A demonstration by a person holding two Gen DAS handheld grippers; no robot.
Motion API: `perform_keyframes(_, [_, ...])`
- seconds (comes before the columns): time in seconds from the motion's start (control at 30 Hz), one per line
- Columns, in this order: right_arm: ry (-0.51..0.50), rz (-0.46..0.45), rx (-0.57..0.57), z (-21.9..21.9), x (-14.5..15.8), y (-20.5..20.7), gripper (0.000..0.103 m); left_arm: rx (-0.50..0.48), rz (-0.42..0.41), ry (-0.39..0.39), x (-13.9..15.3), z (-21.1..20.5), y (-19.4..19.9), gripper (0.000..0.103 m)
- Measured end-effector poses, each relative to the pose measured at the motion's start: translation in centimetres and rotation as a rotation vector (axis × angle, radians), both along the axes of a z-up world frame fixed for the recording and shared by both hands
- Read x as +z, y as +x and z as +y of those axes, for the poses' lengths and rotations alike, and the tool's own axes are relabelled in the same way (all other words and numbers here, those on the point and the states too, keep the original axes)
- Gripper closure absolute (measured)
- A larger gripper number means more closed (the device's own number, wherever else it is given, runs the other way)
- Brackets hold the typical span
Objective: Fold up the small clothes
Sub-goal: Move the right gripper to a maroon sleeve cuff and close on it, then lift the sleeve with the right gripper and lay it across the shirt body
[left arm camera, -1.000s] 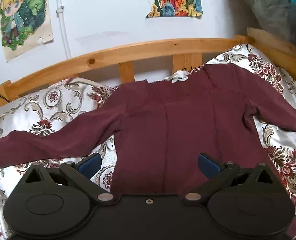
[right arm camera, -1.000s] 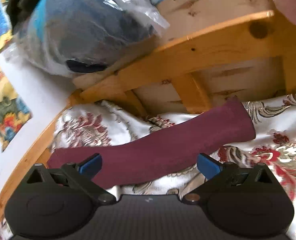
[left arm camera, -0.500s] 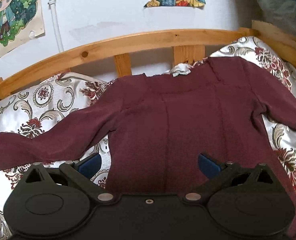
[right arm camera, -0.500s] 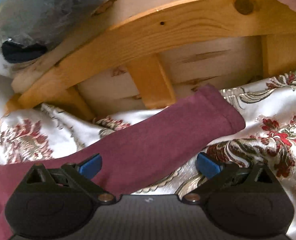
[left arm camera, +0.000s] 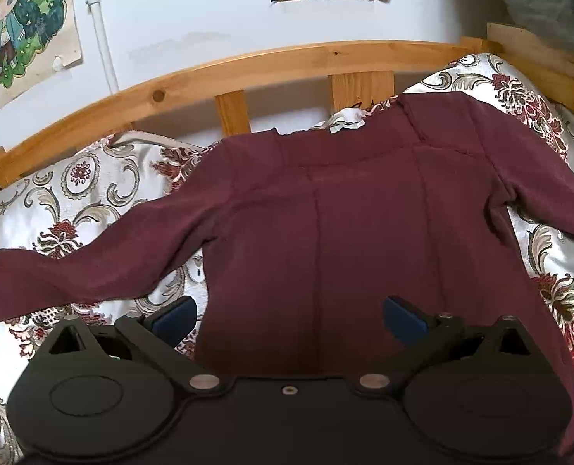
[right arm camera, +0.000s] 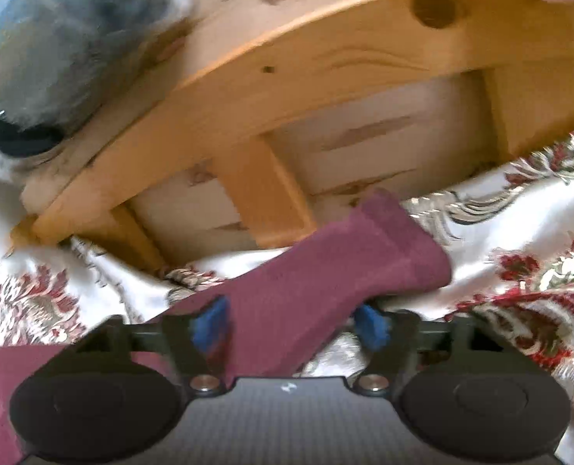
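Note:
A maroon long-sleeved top (left arm camera: 364, 224) lies spread flat on the patterned bedspread (left arm camera: 73, 201), both sleeves out to the sides. My left gripper (left arm camera: 288, 316) is open above the top's lower body, holding nothing. In the right wrist view the top's right sleeve (right arm camera: 325, 271) lies across the bedspread with its cuff near the wooden frame. My right gripper (right arm camera: 288, 323) is partly closed, its blue pads on either side of the sleeve just behind the cuff. The frame is blurred, and I cannot tell if the pads pinch the cloth.
A wooden bed rail (left arm camera: 287, 62) runs behind the top, with a white wall and posters (left arm camera: 23, 27) beyond. In the right wrist view the wooden frame (right arm camera: 287, 89) stands close ahead, with a plastic-wrapped bundle (right arm camera: 62, 58) on it at the upper left.
My right gripper moved in on the sleeve near the cuff and its jaws narrowed from wide open. My left gripper stayed open and shifted a little over the top's body.

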State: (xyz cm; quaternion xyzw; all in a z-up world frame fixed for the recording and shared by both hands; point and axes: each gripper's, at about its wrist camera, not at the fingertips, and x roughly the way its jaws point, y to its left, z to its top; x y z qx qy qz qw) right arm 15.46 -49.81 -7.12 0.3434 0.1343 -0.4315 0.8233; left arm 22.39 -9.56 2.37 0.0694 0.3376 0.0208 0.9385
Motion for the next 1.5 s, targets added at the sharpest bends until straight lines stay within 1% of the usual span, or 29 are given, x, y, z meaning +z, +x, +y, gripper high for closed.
perform_keyframes(0.03, [0.01, 0.005, -0.013, -0.3, -0.2, -0.1, 0.052, 0.0, 0.003, 0.0, -0.1, -0.2, 0.1, 0.001])
perform_keyframes(0.07, [0.014, 0.009, -0.02, -0.6, -0.3, -0.2, 0.06, 0.001, 0.006, -0.001, -0.1, -0.3, 0.3, 0.001])
perform_keyframes(0.1, [0.018, 0.011, -0.026, -0.8, -0.4, -0.3, 0.064, 0.001, 0.008, -0.003, -0.1, -0.4, 0.4, 0.001])
perform_keyframes(0.13, [0.019, 0.009, -0.027, -0.8, -0.5, -0.3, 0.066, 0.001, 0.01, -0.006, -0.1, -0.5, 0.4, 0.001])
perform_keyframes(0.2, [0.013, 0.006, -0.027, -0.9, -0.5, -0.4, 0.08, 0.0, 0.009, -0.011, 0.0, -0.6, 0.4, 0.001])
perform_keyframes(0.23, [0.009, 0.007, -0.029, -0.9, -0.5, -0.4, 0.082, -0.002, 0.007, -0.012, 0.0, -0.7, 0.4, 0.001])
perform_keyframes(0.3, [0.007, 0.004, -0.025, -1.0, -0.6, -0.5, 0.091, -0.005, 0.004, -0.011, 0.1, -0.7, 0.2, 0.001])
perform_keyframes(0.43, [-0.032, 0.026, -0.019, -0.5, -0.7, -0.6, 0.094, -0.001, -0.001, -0.013, 0.2, -0.7, 0.1, 0.001])
perform_keyframes(0.57, [-0.159, 0.048, 0.004, 1.2, 0.1, -0.4, 0.095, -0.002, -0.001, -0.028, 0.3, -0.5, 0.1, 0.001])
perform_keyframes(0.7, [-0.283, 0.027, 0.047, 2.4, 1.4, -0.2, 0.096, -0.01, -0.005, -0.031, 0.6, -0.2, -0.1, 0.001])
perform_keyframes(0.87, [-0.412, -0.023, 0.156, 4.2, 2.8, -0.1, 0.096, -0.009, 0.041, -0.01, 0.5, 0.2, 0.1, 0.001])
perform_keyframes(0.97, [-0.491, -0.046, 0.222, 5.5, 4.0, 0.6, 0.096, -0.015, 0.059, -0.042, 0.8, 1.1, 0.3, 0.001])
perform_keyframes(1.03, [-0.564, -0.061, 0.278, 6.8, 5.3, 1.2, 0.096, -0.015, 0.053, -0.068, 1.2, 2.0, 0.2, 0.001])
perform_keyframes(1.13, [-0.702, -0.097, 0.374, 9.8, 7.4, 2.4, 0.096, 0.008, 0.031, -0.076, 1.8, 3.4, 0.2, 0.001])
perform_keyframes(1.2, [-0.767, -0.13, 0.445, 11.8, 8.6, 3.2, 0.096, 0.025, 0.025, -0.081, 2.2, 4.2, 0.4, 0.001])
perform_keyframes(1.3, [-0.87, -0.171, 0.58, 15.8, 9.6, 3.9, 0.096, 0.062, 0.004, -0.104, 2.7, 5.5, 0.4, 0.001])
perform_keyframes(1.37, [-0.958, -0.185, 0.686, 19.0, 9.8, 3.9, 0.096, 0.086, -0.009, -0.126, 3.1, 6.5, 0.2, 0.001])
perform_keyframes(1.5, [-1.113, -0.206, 0.921, 24.9, 8.6, 3.2, 0.096, 0.134, -0.021, -0.17, 3.6, 8.4, -0.3, 0.001])
